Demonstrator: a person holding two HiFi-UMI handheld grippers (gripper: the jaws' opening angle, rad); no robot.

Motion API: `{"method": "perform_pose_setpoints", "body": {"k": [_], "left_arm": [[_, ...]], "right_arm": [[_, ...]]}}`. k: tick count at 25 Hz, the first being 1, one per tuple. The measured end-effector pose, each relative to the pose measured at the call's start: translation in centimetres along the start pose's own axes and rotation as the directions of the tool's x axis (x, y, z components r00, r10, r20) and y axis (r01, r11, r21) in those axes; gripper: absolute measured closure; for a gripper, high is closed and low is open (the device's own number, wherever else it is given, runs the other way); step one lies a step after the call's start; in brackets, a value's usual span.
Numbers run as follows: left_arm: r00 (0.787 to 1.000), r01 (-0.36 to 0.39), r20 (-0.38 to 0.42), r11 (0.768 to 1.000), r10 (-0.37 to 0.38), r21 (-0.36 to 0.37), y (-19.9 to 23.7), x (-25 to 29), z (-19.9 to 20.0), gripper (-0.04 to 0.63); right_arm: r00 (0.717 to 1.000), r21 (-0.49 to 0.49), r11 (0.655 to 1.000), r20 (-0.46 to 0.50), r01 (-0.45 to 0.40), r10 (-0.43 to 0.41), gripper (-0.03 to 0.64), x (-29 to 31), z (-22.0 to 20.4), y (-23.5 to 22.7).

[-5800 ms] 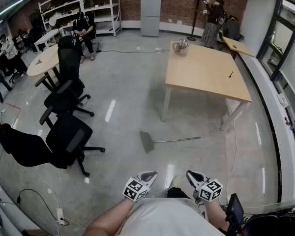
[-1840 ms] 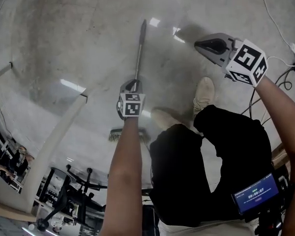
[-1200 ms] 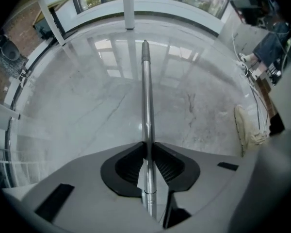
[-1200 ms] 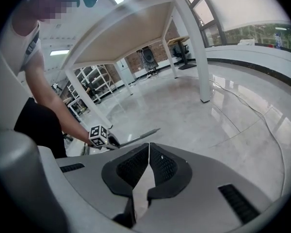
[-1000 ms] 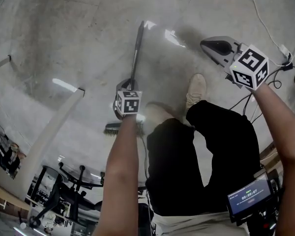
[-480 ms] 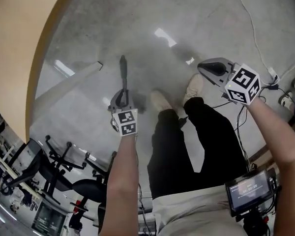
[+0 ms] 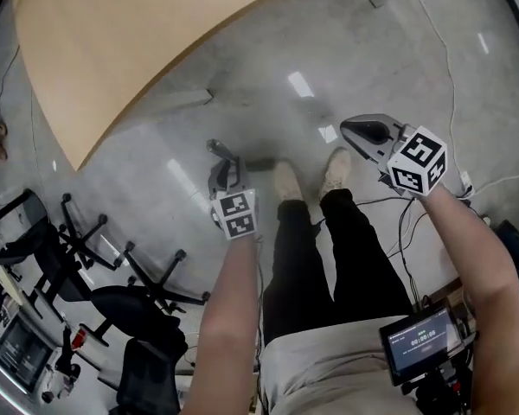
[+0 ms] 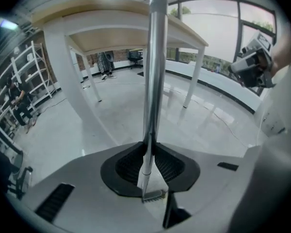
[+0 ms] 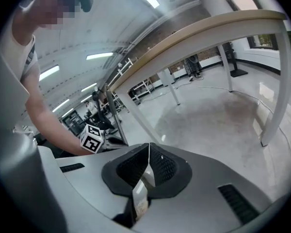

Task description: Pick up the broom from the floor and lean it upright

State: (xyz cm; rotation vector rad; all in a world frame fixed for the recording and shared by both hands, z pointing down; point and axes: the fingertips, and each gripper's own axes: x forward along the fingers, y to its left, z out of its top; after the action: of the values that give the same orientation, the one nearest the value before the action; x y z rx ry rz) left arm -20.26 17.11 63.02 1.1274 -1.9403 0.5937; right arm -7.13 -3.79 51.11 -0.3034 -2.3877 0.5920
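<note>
The broom's metal handle [image 8: 153,67] stands nearly upright and runs off the top of the left gripper view. My left gripper [image 8: 148,152] is shut on it low down, and a small strip of bristles [image 8: 153,194] shows beyond the jaws. From the head view the handle is foreshortened: its dark top end [image 7: 214,148] sticks out above my left gripper [image 7: 225,169]. My right gripper [image 7: 350,129] hangs to the right over my shoes, shut and holding nothing. Its pads [image 9: 148,152] meet, and it is apart from the broom.
A light wooden table [image 7: 112,41] with white legs [image 8: 77,110] stands close ahead on the left. Black office chairs [image 7: 112,292] crowd the lower left. My shoes [image 7: 285,182] rest on the grey floor. Cables [image 7: 441,67] trail along it at the right.
Both grippers have risen. The broom has swung from lying along the floor to nearly upright in my left gripper. The table has come into view.
</note>
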Motion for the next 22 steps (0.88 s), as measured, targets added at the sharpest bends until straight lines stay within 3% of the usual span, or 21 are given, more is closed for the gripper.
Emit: {"method": "perform_pose_setpoints", "body": {"k": [4, 7, 11, 15, 18, 22], "left_arm": [[0.999, -0.047, -0.005, 0.994, 0.047, -0.097, 0.3, 0.2, 0.3, 0.518], [0.994, -0.107, -0.018, 0.978, 0.105, -0.181, 1.2, 0.3, -0.8, 0.518], [0.981, -0.192, -0.023, 0.934, 0.194, -0.302, 1.6, 0.9, -0.3, 0.518], [0.968, -0.239, -0.033, 0.884, 0.247, -0.402, 1.5, 3.2, 5.2, 0.518], [0.961, -0.261, -0.032, 0.859, 0.275, -0.440, 2.0, 4.3, 6.6, 0.518], [0.953, -0.282, -0.028, 0.848, 0.302, -0.448, 2.8, 4.4, 6.2, 0.518]], "right_arm": [[0.998, -0.020, 0.998, -0.017, -0.062, 0.061, 0.598, 2.5, 1.5, 2.1], [0.995, -0.024, 0.995, -0.033, -0.092, 0.092, 0.598, 3.6, 1.5, 3.7], [0.991, -0.032, 0.992, -0.067, -0.119, 0.117, 0.598, 3.3, 0.7, 3.6], [0.983, -0.033, 0.988, -0.118, -0.149, 0.144, 0.598, 2.0, 3.1, -0.9], [0.979, -0.036, 0.986, -0.130, -0.164, 0.158, 0.598, 1.7, 3.7, -2.2], [0.978, -0.046, 0.983, -0.121, -0.177, 0.171, 0.598, 1.8, 4.1, -2.4]]}}
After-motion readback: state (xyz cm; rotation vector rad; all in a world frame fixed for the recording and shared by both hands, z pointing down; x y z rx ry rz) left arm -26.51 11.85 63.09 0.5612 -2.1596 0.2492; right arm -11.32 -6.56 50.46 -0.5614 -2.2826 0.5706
